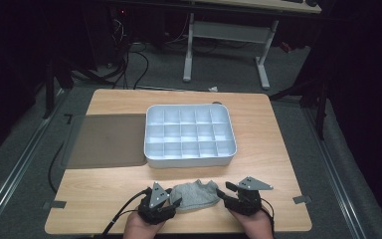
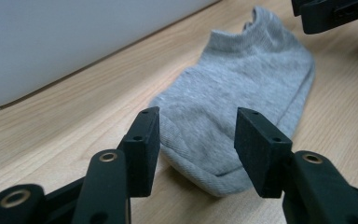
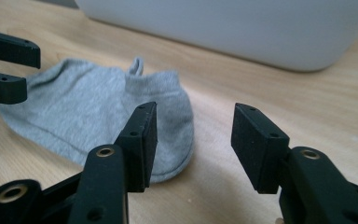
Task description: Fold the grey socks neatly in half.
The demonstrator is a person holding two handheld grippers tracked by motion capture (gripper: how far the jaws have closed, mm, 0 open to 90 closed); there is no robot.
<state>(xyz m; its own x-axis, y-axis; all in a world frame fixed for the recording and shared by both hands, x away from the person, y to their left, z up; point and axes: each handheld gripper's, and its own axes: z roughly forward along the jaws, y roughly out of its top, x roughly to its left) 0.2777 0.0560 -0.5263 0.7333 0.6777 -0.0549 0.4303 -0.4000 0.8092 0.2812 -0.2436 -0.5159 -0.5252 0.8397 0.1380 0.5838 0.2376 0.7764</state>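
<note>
The sock [image 2: 242,98] is grey knitted cloth, matt, with a fine rib and a stitched hem. The table [image 1: 273,149] shows pale wood grain with a smooth, faintly satin finish. The compartment tray [image 1: 191,158] looks like smooth white plastic. Each gripper's jaws are matt black plastic with brass-coloured rivets.

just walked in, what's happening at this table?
A person holds a gripper in each hand at the near edge of a wooden table. A grey sock lies flat between them. The left gripper is at the sock's toe end, jaws open with the toe between them but not pinched. The right gripper is at the cuff end, also open, its jaws beside the sock. Behind the sock sits a white divided tray, its compartments empty.
</note>
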